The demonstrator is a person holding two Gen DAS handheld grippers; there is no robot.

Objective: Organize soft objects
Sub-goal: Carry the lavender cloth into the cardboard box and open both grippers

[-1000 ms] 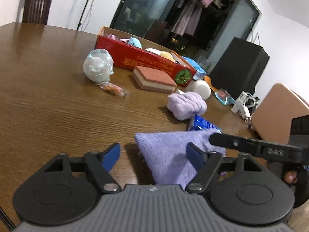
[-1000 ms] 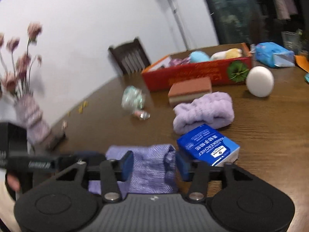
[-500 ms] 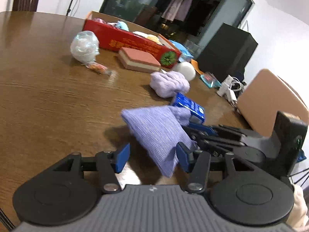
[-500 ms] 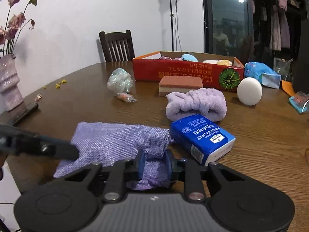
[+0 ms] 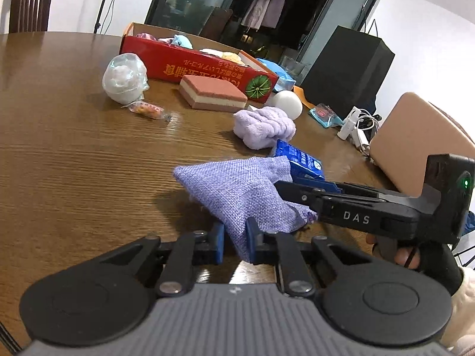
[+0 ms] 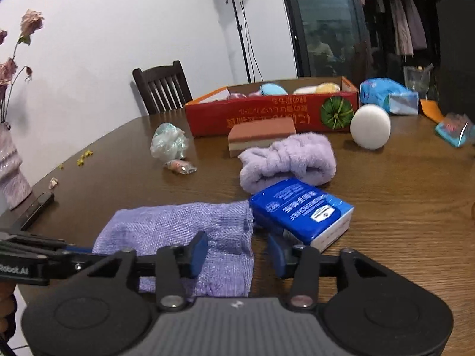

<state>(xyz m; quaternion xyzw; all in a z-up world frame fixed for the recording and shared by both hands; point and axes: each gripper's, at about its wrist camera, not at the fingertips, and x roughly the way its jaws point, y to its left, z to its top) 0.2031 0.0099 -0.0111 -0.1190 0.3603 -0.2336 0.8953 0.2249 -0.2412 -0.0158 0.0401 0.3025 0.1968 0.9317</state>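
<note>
A purple woven pouch (image 5: pixel 237 190) hangs just above the wooden table, its near corner pinched in my left gripper (image 5: pixel 236 244), which is shut on it. In the right wrist view the same pouch (image 6: pixel 184 231) lies under my right gripper (image 6: pixel 237 253). Its jaws are opening, and the right pad stands clear of the pouch's edge. A blue tissue pack (image 6: pixel 302 210) touches the pouch's far end. Behind it lie a fluffy lilac cloth (image 6: pixel 288 160), a layered sponge (image 6: pixel 261 133) and a white ball (image 6: pixel 370 126). A red box (image 6: pixel 267 112) holding several soft items stands beyond them.
A bundled plastic bag (image 5: pixel 124 78) and a wrapped sweet (image 5: pixel 147 108) lie left of the sponge. A vase (image 6: pixel 12 178) and a phone (image 6: pixel 38 207) sit at the table's left edge. White chargers (image 5: pixel 356 127) and a tan chair back (image 5: pixel 415 136) are on the right.
My left gripper has closed on the pouch's near corner and raised it. My right gripper closed on the pouch's other end half a second ago and has since let go.
</note>
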